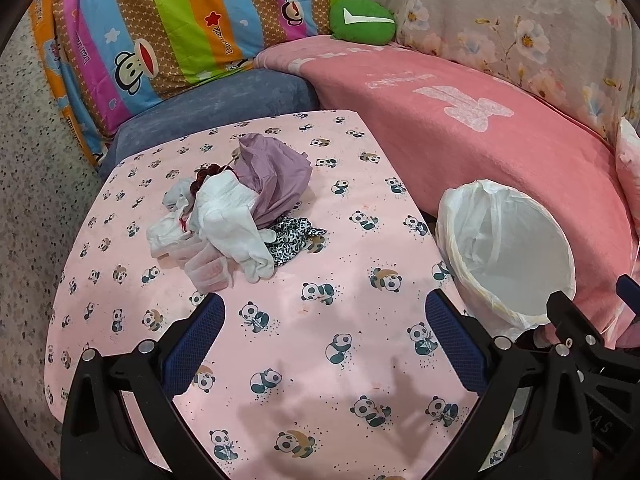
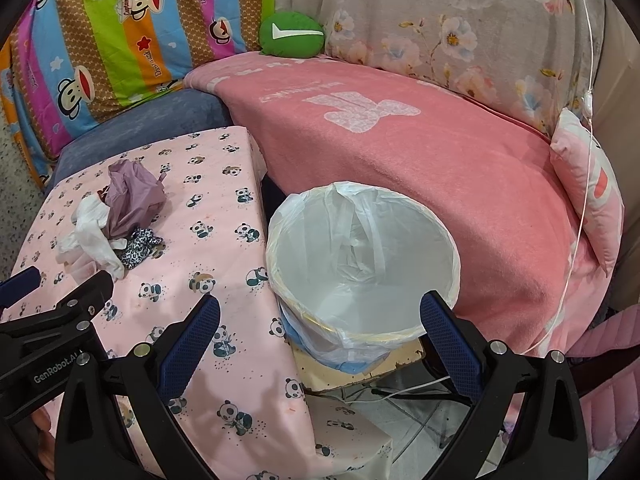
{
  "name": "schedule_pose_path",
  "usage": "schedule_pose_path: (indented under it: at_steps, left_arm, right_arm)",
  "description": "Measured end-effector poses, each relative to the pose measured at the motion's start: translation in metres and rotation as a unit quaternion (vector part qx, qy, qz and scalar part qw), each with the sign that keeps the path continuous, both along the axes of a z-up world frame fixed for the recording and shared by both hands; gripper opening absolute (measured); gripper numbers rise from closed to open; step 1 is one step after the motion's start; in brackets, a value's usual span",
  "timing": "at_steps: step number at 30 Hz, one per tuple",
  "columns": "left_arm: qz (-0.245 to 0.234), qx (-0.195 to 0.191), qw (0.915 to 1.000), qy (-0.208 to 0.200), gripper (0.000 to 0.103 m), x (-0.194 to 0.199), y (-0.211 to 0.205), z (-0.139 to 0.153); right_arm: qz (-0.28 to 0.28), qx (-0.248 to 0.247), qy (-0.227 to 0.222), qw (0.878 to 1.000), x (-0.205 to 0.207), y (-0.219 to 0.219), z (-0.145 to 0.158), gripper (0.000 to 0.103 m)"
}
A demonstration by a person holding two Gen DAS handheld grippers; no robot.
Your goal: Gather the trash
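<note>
**Trash heaped on the panda table, lined bin beside it**

A heap of trash (image 1: 236, 208) is seen on the far-left part of a table covered with a pink panda-print cloth (image 1: 304, 360). The heap is made up of a crumpled purple sheet (image 1: 276, 176) at the far side, white tissue-like pieces (image 1: 224, 232) at the near left, a black-and-white spotted scrap (image 1: 294, 238) at the near right, and something dark red (image 1: 206, 176) tucked at the far left. From the right wrist view the same heap (image 2: 116, 220) is seen to the far left.

A bin lined with a white plastic bag (image 2: 362, 260) is placed just beside the right edge of the table, between the table and a pink blanket (image 2: 400, 152) spread over a sofa. The bin is stood on a worn, pale board (image 2: 360, 372), and nothing can be made out inside the bag. In the left wrist view the bin (image 1: 508, 256) is seen to the right of the table.

The left gripper (image 1: 324, 308) is held over the near part of the table, its jaws spread wide with nothing between them, the heap lying beyond them. The right gripper (image 2: 320, 308) is held with its jaws likewise spread wide and unloaded, the near rim of the bin framed between them.

Farther back, a striped monkey-print quilt (image 1: 160, 32), a green cushion (image 1: 362, 20) and a floral cover (image 1: 520, 24) are seen.
</note>
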State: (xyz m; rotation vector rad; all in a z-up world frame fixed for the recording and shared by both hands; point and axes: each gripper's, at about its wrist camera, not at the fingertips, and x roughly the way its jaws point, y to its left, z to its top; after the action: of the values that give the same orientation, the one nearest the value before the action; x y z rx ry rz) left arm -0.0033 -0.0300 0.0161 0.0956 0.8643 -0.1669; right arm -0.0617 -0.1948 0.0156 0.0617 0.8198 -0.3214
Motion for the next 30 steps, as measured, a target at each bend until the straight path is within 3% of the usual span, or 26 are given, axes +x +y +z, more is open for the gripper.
schedule_pose_path:
  at_steps: [9, 14, 22, 30]
  left_arm:
    - [-0.001, -0.015, 0.9998, -0.012, 0.096, 0.010, 0.019, -0.005]
    - [0.004, -0.017, 0.9998, 0.007, 0.096, 0.027, 0.039, -0.013]
    - [0.032, 0.012, 0.9993, 0.016, 0.096, 0.055, 0.083, -0.035]
    - [0.030, -0.047, 0.9972, 0.049, 0.096, 0.088, 0.133, -0.061]
  right_arm:
    - [-0.005, -0.003, -0.003, 1.000, 0.008, 0.010, 0.000, 0.098]
    - [-0.002, 0.006, -0.008, 1.000, 0.017, 0.019, -0.002, 0.098]
    - [0.024, 0.005, -0.018, 1.000, 0.044, 0.054, -0.001, 0.098]
    - [0.059, 0.030, -0.023, 0.998, 0.078, 0.097, -0.011, 0.098]
